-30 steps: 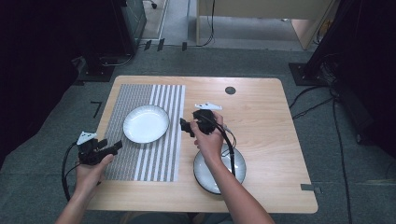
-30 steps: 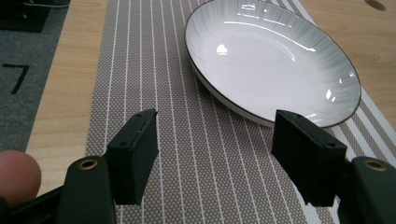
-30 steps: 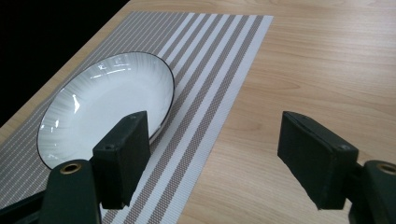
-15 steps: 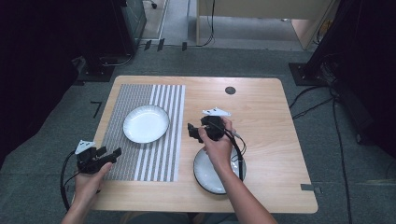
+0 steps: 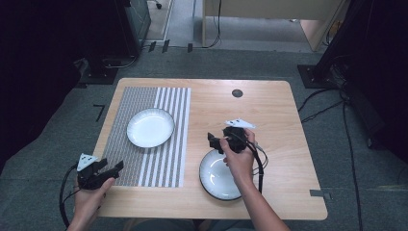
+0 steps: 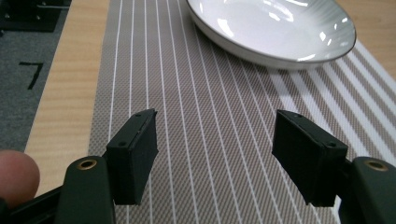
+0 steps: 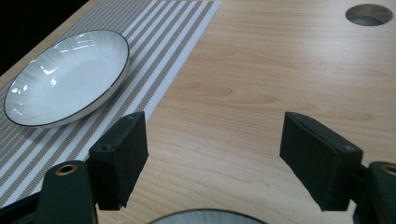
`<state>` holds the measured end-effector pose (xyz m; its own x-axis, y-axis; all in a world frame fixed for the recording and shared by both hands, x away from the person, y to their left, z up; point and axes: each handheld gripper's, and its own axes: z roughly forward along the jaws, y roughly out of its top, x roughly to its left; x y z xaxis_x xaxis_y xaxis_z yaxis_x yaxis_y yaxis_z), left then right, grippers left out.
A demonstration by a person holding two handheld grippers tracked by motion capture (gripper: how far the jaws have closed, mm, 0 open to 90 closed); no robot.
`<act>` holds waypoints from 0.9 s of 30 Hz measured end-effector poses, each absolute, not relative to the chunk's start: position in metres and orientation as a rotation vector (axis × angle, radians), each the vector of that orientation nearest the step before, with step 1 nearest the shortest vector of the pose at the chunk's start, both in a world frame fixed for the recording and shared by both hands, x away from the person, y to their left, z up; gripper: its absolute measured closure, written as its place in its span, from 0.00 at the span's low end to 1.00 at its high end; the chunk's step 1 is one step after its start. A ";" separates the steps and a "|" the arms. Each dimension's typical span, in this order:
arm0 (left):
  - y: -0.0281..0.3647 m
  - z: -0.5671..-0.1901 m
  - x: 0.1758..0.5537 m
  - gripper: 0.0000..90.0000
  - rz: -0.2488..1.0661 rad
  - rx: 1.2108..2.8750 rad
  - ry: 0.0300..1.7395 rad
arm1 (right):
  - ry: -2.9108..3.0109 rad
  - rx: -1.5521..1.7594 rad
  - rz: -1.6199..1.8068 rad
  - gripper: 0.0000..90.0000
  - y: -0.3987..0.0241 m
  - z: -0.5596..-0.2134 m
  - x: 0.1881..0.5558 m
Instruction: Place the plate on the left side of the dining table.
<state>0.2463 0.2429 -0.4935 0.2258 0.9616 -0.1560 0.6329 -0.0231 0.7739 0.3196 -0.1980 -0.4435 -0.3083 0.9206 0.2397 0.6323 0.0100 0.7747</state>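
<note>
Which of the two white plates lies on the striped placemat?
The far-left plate lies on the placemat; the other plate rests on bare wood beneath the right claw.

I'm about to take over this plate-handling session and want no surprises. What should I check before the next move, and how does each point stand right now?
1. Left gripper jaws open with nothing between them: ok.
2. Right gripper jaws open with nothing between them: ok.
3. Plate on the striped placemat sits flat and free of both grippers: ok.
4. Near plate lies on bare wood by the table's front edge, right hand above its rim: ok, but mind the edge.
5. Placemat lies flat, no curled corner seen: ok.
6. Right gripper's cable hangs near the near plate; whether it would snag: cannot tell.
</note>
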 end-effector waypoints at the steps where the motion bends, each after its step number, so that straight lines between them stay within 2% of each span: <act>1: 0.245 -0.495 0.244 0.34 0.553 1.740 1.494 | 1.954 1.606 1.202 0.27 -0.202 -0.444 0.317; 8: 0.248 -0.509 0.238 0.34 0.558 1.767 1.526 | 1.950 1.627 1.196 0.27 -0.222 -0.448 0.305; 12: 0.244 -0.511 0.238 0.34 0.625 1.819 1.513 | 1.937 1.634 1.176 0.27 -0.232 -0.453 0.299; 27: 0.240 -0.515 0.239 0.32 0.640 1.866 1.505 | 1.873 1.665 1.158 0.27 -0.273 -0.463 0.273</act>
